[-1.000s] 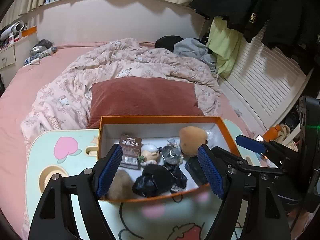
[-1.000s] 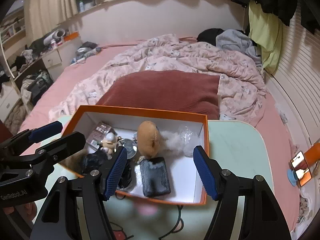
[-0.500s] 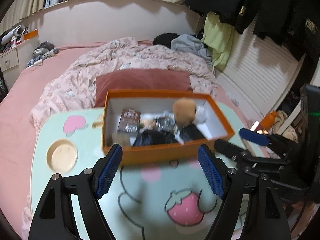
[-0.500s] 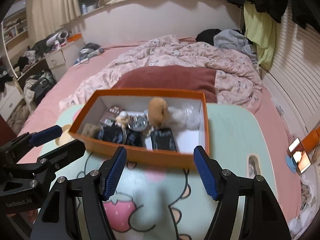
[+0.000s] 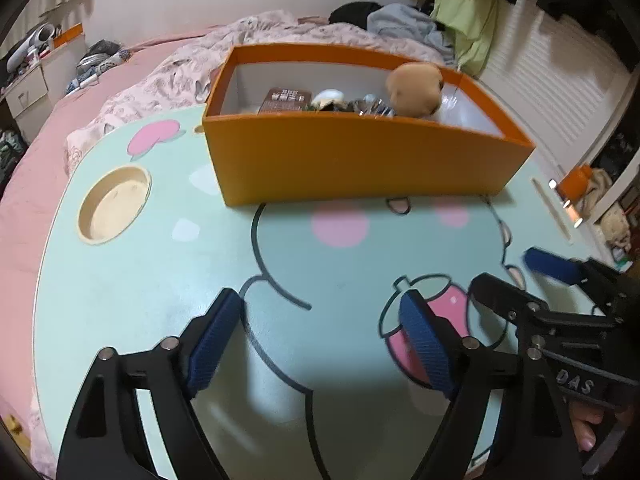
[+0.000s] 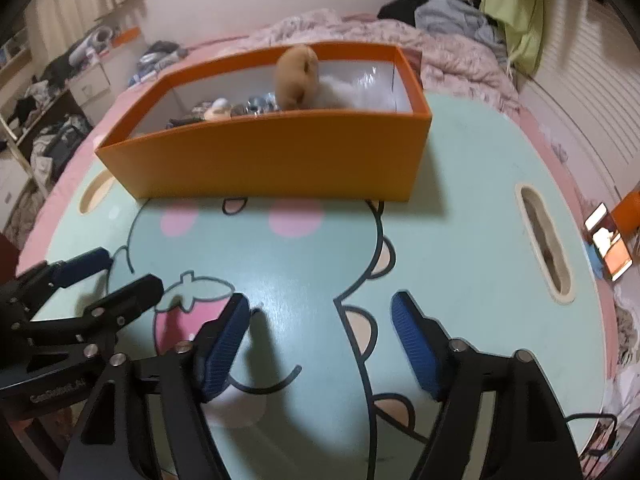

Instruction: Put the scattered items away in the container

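Observation:
An orange box (image 5: 360,156) (image 6: 272,156) stands at the far side of a mint-green lap table (image 5: 160,280) (image 6: 460,208). Inside it I see a tan plush toy (image 5: 416,90) (image 6: 298,74), a brown card pack (image 5: 286,100), a small figurine (image 5: 328,98) and other small items. My left gripper (image 5: 320,312) hovers low over the table's near part, jaws opening, nothing between them. My right gripper (image 6: 320,312) is beside it, likewise opening and holding nothing. Each gripper shows in the other's view: the right gripper (image 5: 516,276) and the left gripper (image 6: 124,272).
The table has a round cup recess (image 5: 114,204) at its left and a slot (image 6: 544,240) at its right. It sits on a bed with a pink sheet (image 5: 24,168) and a crumpled quilt (image 6: 452,56). A phone (image 6: 608,248) lies past the right edge.
Both grippers pulled back from above the box and sank toward the table's near part. The box now sits farther off and is seen from the side. Both pairs of jaws widened slightly.

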Demonstrator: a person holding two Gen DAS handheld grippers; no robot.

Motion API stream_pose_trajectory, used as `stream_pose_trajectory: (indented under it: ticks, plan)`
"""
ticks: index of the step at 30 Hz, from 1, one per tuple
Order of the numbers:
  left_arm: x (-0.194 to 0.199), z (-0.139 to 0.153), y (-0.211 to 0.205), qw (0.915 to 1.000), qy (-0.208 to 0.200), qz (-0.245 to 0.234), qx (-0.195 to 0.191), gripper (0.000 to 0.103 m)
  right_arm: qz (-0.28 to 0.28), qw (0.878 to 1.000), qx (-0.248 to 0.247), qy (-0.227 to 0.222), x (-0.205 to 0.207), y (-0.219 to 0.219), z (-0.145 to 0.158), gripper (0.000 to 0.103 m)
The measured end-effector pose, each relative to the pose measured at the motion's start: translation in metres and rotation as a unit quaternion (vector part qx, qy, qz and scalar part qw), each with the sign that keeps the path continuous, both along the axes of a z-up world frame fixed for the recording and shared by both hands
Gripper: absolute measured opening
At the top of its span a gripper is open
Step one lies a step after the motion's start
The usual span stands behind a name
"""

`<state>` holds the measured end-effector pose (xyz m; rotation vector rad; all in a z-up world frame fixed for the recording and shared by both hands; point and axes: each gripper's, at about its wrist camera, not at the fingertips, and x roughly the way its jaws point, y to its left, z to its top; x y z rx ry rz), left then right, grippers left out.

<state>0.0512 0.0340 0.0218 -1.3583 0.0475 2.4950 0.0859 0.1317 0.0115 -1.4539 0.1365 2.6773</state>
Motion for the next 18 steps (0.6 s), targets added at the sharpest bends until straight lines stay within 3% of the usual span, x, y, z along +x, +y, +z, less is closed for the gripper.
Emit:
stream_pose_trajectory:
  ticks: [2,4,6,18]
  plan:
    - [0.003,-0.001,-0.001,0.9999,0.008,0.005,-0.005,0.085,-0.014,1.0,0.025,-0.008,0.0,-0.001,-0.003,0.093]
    - [0.004,-0.006,-0.004,0.9996,0.012,0.021,-0.013,0.097,-0.032,0.999,0.023,-0.009,0.0,0.007,-0.007,0.103]
    - [0.002,-0.012,-0.003,0.9984,0.011,0.032,-0.046,0.103,-0.037,0.999,0.022,-0.007,0.0,0.012,-0.007,0.103]
    - [0.005,-0.025,-0.003,0.9984,0.021,0.034,-0.041,0.103,-0.038,0.999,0.023,-0.006,0.003,0.013,-0.006,0.103]
